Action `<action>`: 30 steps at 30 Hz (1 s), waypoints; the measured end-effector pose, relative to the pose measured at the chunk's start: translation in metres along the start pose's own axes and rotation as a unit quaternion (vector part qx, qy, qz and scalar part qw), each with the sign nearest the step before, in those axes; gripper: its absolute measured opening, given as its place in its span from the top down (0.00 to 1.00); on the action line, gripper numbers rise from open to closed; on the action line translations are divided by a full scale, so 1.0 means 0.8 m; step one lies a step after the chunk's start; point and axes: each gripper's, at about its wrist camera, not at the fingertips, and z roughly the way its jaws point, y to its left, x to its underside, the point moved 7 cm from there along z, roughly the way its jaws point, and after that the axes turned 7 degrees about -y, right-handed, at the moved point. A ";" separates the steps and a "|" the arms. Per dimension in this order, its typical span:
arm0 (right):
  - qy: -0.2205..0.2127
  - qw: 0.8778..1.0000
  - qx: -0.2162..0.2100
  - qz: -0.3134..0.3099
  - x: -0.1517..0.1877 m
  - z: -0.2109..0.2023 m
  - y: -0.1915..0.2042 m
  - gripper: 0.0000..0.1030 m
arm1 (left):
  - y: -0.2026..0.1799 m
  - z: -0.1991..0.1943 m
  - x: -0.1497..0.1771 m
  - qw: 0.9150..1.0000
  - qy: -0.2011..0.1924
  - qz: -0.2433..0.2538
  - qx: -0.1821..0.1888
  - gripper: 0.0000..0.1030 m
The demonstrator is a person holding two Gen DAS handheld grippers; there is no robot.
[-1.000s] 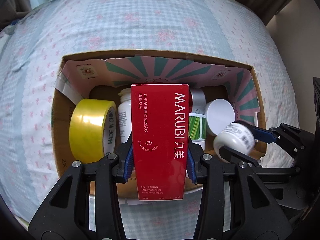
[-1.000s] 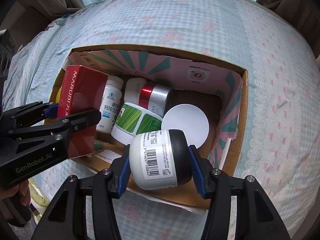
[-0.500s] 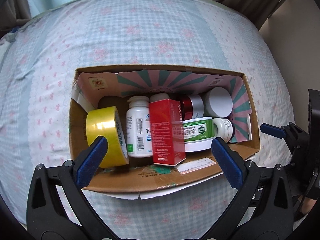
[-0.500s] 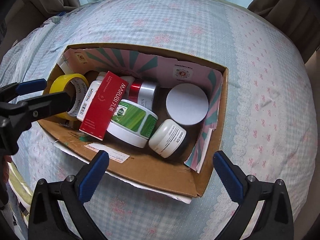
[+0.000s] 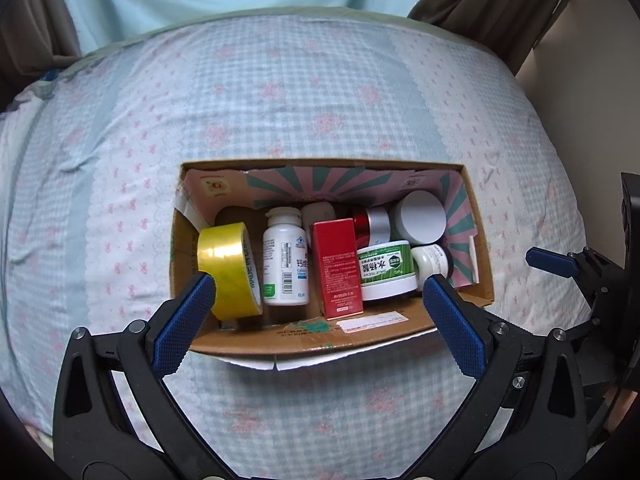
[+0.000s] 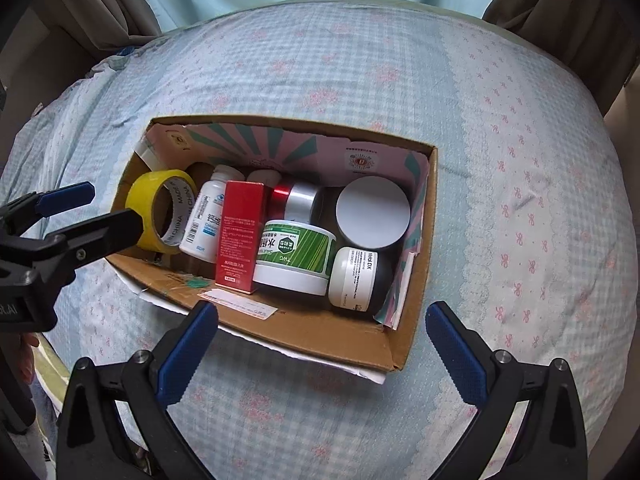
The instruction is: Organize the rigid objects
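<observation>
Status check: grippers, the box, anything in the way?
Left gripper and right gripper open, empty, above the cardboard box. Red carton and small white jar inside it. Nothing in the way.

cardboard box on bed holds yellow tape, white bottle, red carton, green-label jar, small white jar, white-lid jar, red-silver jar.

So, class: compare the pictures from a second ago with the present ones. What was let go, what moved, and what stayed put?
The left gripper let go of the red carton, and the right gripper let go of the small white jar. Both now rest inside the cardboard box. The jaws have just been opening and stand wide with nothing between them, pulled back above the box. The yellow tape roll, white bottle and green-label jar stayed put.
</observation>
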 end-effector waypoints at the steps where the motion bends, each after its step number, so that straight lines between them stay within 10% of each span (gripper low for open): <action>1: -0.006 1.000 0.001 0.002 -0.003 -0.014 -0.002 0.00 | -0.005 -0.015 -0.006 1.000 -0.010 0.000 -0.001 0.00; 18: -0.201 0.976 0.063 0.046 -0.064 -0.363 -0.063 0.00 | -0.114 -0.348 -0.070 0.969 -0.243 -0.016 -0.033 0.00; 30: -0.285 0.952 0.102 0.048 -0.029 -0.463 -0.066 0.00 | -0.149 -0.420 -0.044 0.951 -0.307 0.018 -0.047 0.00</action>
